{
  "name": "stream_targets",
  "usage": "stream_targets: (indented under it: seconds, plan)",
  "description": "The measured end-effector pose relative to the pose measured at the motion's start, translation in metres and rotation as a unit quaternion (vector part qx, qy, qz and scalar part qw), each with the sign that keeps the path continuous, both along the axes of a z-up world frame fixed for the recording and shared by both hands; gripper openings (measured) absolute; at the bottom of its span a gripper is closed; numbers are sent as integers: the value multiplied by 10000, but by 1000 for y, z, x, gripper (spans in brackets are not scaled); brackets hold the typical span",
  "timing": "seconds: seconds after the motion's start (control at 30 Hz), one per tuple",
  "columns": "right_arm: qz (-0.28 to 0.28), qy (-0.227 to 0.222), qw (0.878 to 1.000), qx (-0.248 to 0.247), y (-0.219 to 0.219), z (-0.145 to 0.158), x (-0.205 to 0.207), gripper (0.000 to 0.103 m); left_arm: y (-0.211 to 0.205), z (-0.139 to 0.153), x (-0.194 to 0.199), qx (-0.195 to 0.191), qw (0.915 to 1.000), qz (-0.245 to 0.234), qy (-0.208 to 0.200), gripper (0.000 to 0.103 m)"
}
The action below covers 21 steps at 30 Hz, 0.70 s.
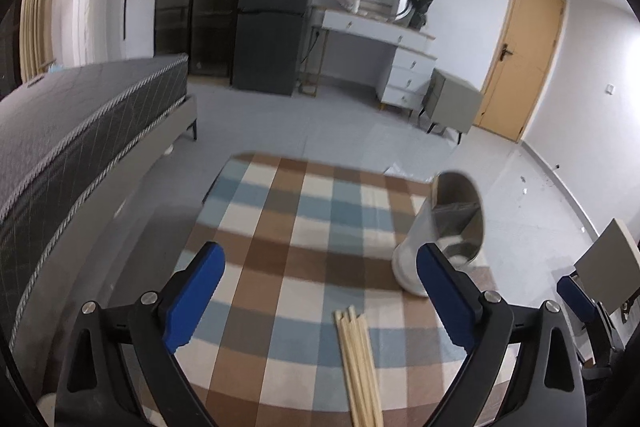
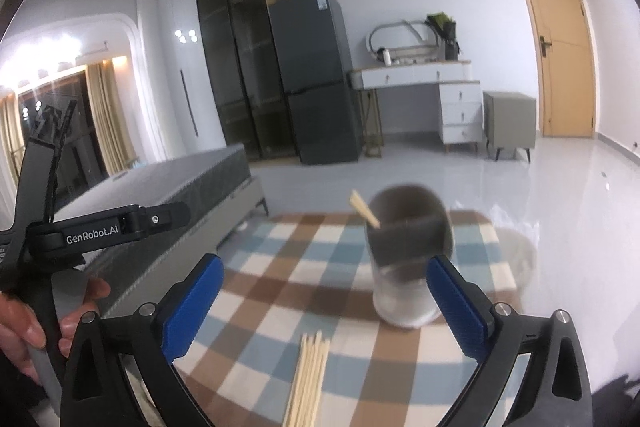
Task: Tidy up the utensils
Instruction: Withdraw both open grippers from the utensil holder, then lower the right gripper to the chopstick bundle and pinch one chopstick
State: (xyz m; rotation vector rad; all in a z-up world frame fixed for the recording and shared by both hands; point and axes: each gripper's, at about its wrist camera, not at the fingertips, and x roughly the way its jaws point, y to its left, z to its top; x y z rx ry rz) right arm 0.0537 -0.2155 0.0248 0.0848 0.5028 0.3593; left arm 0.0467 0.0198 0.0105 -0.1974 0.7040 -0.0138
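While both tools [image 1: 320,291] [image 2: 324,299] gape empty, chopsticks [image 2: 308,379] lie between fingers (holder [image 2: 408,259] beyond).

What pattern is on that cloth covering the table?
The tablecloth is a plaid of brown, blue-grey and cream squares, clearest in the left wrist view.

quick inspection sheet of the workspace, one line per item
surface: checked cloth over a table, mostly bare
job's things: bundle of chopsticks lying flat at the near edge; utensil holder upright, one chopstick leaning in it
clutter: nothing seen
grippers: left gripper open, nothing between its fingers; right gripper open, nothing between its fingers
cables: nothing seen on the table
surroundings: bed, fridge, desk, door, tiled floor
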Motion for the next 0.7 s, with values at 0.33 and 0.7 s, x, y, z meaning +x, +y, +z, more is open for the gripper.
stream_targets:
  seconds: [0.33,0.7]
  plan:
    - [58,1083,9928,-512,18,-65,20,96,9,-72,2,-52,9963,340,794,94]
    - [219,2452,9653,-871,39,-130,71,67,32,-106,12,-256,9838,682,1638,94]
